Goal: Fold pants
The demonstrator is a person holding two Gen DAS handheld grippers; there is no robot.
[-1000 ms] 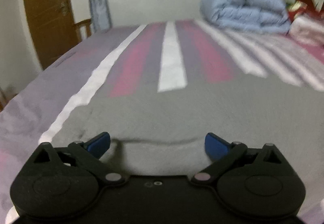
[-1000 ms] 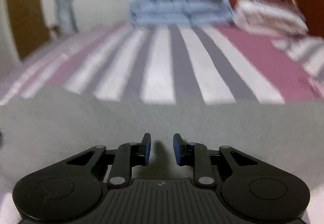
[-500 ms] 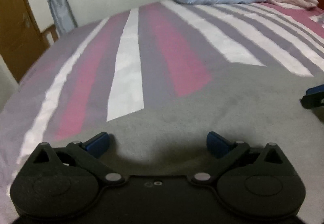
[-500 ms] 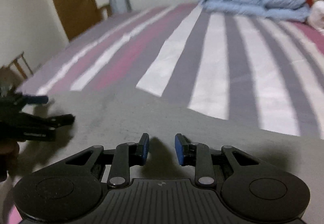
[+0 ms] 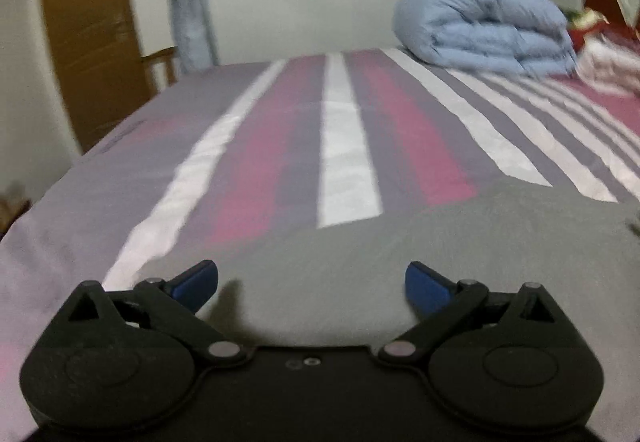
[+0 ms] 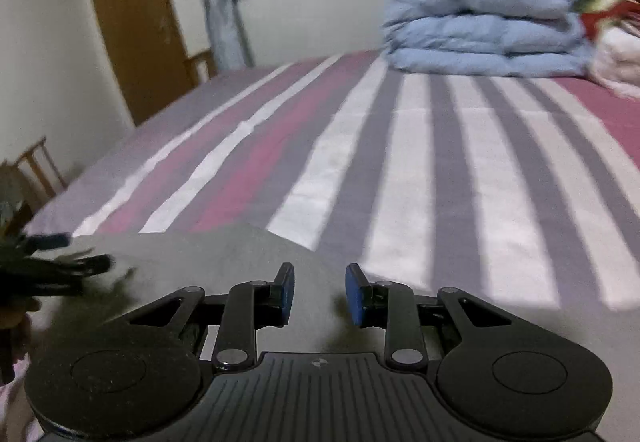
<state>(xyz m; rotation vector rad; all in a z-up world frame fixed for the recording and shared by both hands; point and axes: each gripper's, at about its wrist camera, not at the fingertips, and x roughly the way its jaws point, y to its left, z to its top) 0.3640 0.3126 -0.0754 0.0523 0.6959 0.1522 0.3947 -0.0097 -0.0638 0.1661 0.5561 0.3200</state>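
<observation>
Grey pants (image 5: 440, 250) lie flat on the striped bed, filling the near part of the left wrist view. My left gripper (image 5: 312, 278) hovers low over their near edge, open wide, with nothing between its blue pads. In the right wrist view a corner of the pants (image 6: 208, 262) ends just ahead of my right gripper (image 6: 320, 290). Its jaws stand a narrow gap apart and hold nothing. The left gripper (image 6: 60, 262) shows blurred at the left edge of the right wrist view, over the same cloth.
The bed sheet (image 5: 348, 146) has pink, white and grey stripes. A folded blue duvet (image 5: 488, 26) and white and red bedding (image 6: 616, 54) lie at the far right. A brown door (image 5: 92, 34) and a wooden chair (image 6: 36, 166) stand past the bed's left side.
The left wrist view swung right, then back left, and the right gripper left its right edge. The right wrist view turned left, bringing the left gripper and the pants' corner into view.
</observation>
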